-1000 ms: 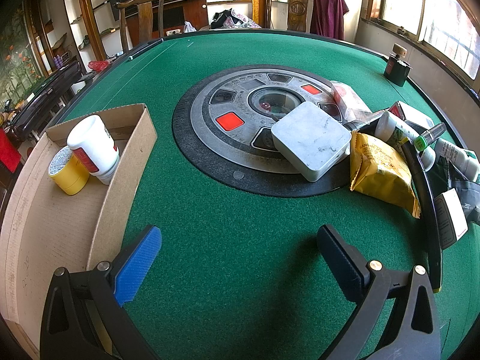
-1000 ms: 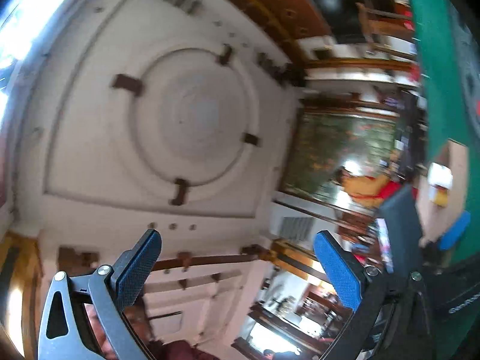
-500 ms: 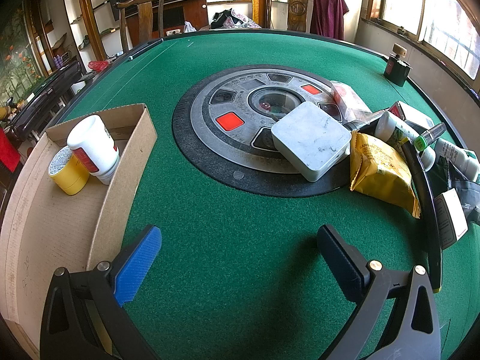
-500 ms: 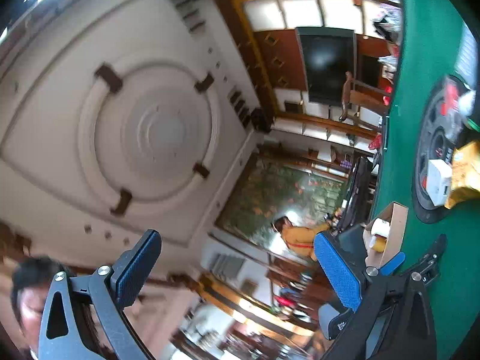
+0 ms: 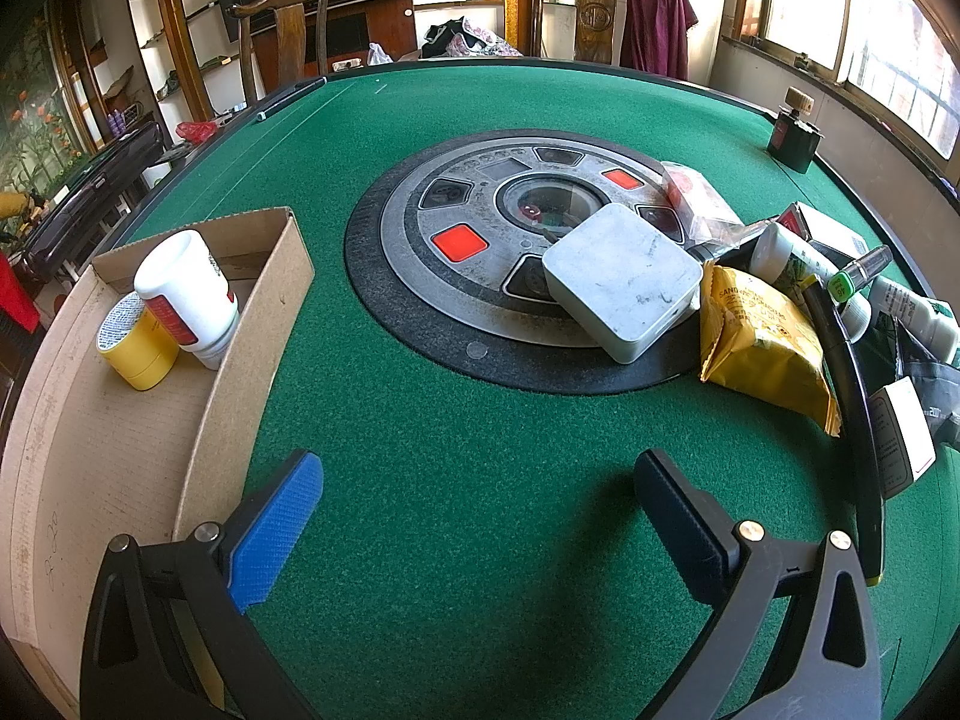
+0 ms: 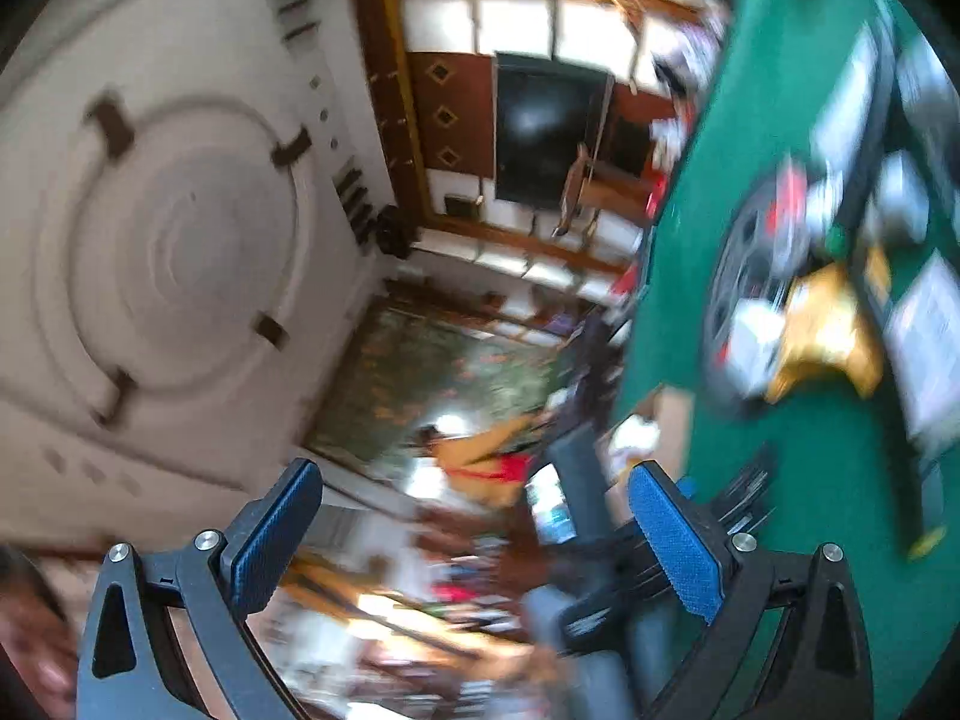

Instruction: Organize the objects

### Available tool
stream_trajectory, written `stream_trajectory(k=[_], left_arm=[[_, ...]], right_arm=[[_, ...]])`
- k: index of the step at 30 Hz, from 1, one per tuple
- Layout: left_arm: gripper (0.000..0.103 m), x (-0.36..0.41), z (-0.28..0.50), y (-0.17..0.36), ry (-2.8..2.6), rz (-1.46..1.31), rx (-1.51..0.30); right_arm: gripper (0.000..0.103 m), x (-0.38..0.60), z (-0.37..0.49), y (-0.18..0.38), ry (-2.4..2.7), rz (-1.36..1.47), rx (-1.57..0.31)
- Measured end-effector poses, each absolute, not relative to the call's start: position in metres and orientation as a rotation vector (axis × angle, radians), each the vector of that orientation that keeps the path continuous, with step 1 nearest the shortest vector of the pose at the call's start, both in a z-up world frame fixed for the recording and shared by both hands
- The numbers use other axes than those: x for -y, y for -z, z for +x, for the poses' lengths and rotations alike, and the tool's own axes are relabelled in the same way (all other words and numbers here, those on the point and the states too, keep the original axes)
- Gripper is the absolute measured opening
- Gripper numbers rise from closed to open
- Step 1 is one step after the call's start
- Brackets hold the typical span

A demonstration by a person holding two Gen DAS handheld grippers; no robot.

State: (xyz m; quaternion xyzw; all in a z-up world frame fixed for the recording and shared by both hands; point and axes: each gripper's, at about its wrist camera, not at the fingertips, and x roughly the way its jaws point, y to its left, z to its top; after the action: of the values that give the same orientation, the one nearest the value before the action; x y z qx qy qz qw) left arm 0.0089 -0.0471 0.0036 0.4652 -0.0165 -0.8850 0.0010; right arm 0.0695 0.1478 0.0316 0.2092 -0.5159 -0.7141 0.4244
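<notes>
Left gripper point(image 5: 477, 483) wide, empty, low over felt beside cardboard box point(image 5: 264, 306); right gripper point(image 6: 474, 513) wide, empty, aimed ceilingward, probably idle

Green felt table point(image 5: 480, 510): cardboard box point(image 5: 240, 348) at left edge, round control panel point(image 5: 522, 252) at centre, yellow snack bag point(image 5: 762, 348) and bottle clutter along right edge, dark bottle point(image 5: 793, 138) far-right corner.

Black hand-held gripper point(image 5: 477, 492), blue pads point(image 5: 273, 537)
</notes>
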Motion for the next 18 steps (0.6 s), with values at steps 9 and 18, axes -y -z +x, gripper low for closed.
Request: stream_trajectory(k=[9, 18], left_arm=[[0.103, 0.047, 0.008, -0.004, 2.779, 1.461, 0.052], [0.103, 0.046, 0.009, -0.005, 2.775, 1.461, 0.048]], right_arm=[[0.103, -0.171, 0.078, -0.047, 2.104, 0.817, 1.205], [0.103, -0.166, 0.187, -0.161, 2.654, 0.263, 0.508]])
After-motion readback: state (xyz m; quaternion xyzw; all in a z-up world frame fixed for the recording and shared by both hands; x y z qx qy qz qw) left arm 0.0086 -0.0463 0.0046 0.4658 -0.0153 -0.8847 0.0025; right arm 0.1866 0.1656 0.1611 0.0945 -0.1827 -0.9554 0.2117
